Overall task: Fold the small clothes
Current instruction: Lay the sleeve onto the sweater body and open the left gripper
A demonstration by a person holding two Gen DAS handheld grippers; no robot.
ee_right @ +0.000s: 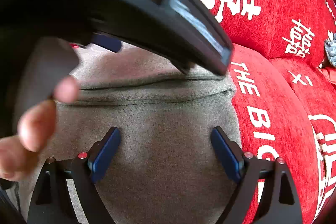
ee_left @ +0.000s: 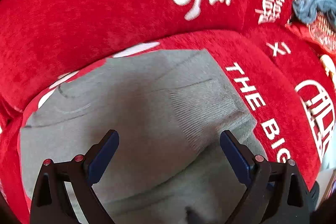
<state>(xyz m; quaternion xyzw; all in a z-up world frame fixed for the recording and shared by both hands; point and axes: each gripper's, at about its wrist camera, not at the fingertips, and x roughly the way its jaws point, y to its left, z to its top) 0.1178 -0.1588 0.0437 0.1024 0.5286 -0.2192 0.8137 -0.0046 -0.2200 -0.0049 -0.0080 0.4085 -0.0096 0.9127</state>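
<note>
A grey knit garment lies folded on the seat of a red sofa cover printed with white characters and "THE BIG DAY". The left gripper hangs over it with jaws spread wide — nothing between the blue pads, the ribbed cuff just beyond them. The right gripper is likewise wide apart above the cloth, empty. In the right wrist view, the person's fingers show at left — a grey knitted bundle sits far right.
</note>
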